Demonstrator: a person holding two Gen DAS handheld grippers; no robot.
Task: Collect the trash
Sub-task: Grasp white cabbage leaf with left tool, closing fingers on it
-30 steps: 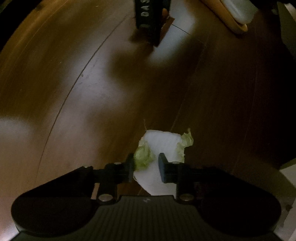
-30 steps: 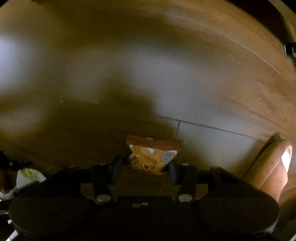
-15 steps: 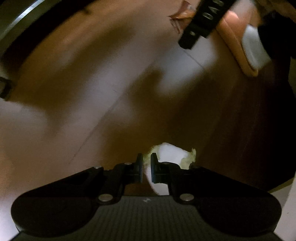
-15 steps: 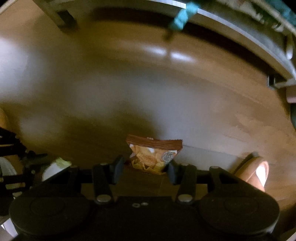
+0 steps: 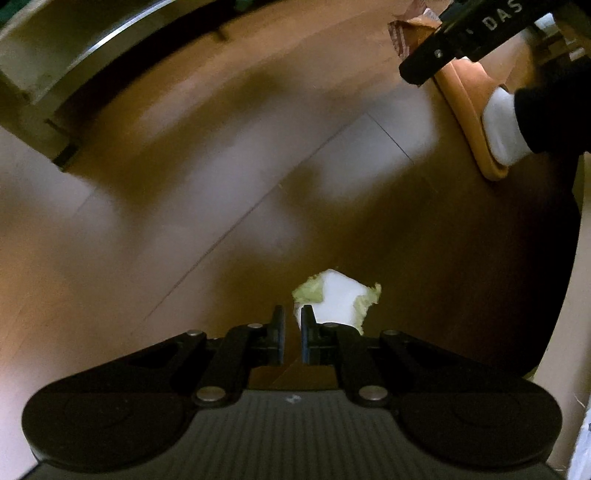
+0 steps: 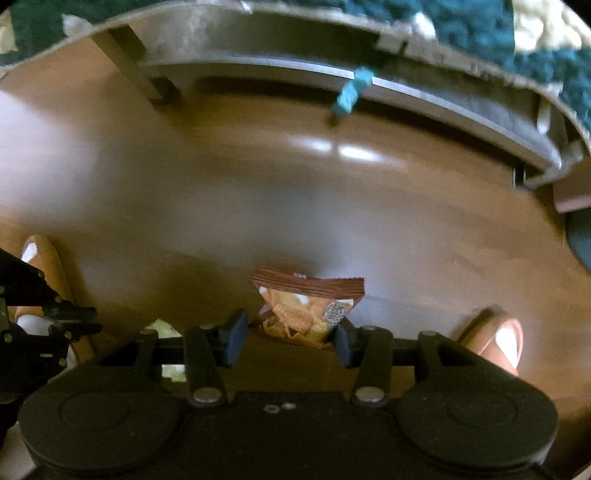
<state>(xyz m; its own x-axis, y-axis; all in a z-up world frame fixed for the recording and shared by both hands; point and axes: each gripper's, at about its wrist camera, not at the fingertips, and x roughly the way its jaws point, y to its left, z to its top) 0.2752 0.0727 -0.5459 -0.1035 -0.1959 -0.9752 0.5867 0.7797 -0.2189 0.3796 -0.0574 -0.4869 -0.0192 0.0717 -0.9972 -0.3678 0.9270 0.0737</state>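
Glossy brown plank flooring (image 5: 184, 177) with thin seams and pale smears of reflected light fills both views, and serves as the landmark for everything else. Hanging above the floor in the left wrist view, the left gripper (image 5: 291, 334) has its two flat black pads pressed nearly together, pinching the near edge of a crumpled white napkin (image 5: 338, 301) that carries ragged patches of a pale green, leafy-looking scrap; the napkin juts forward past the pads. At the top right of that view a black bar of the other tool shows white letters reading "DAS" (image 5: 496, 18), the rest cut off, with a corner of brown wrapper beside it. An orange slipper (image 5: 467, 110) over a white sock rests flat on the floor below that bar. In the right wrist view the right gripper (image 6: 290, 341) holds a small snack bag (image 6: 308, 306) between its blue-grey pads, which stand fairly wide yet touch both sides of it; the bag is crinkly foil, with a dark brown ribbed seal along its top, an orange picture of chips and a round grey emblem too small to read. Beyond it, a grey metal frame (image 6: 369, 81) stands on the floor under a nubby teal cover (image 6: 517, 37), a teal tag dangling from it.
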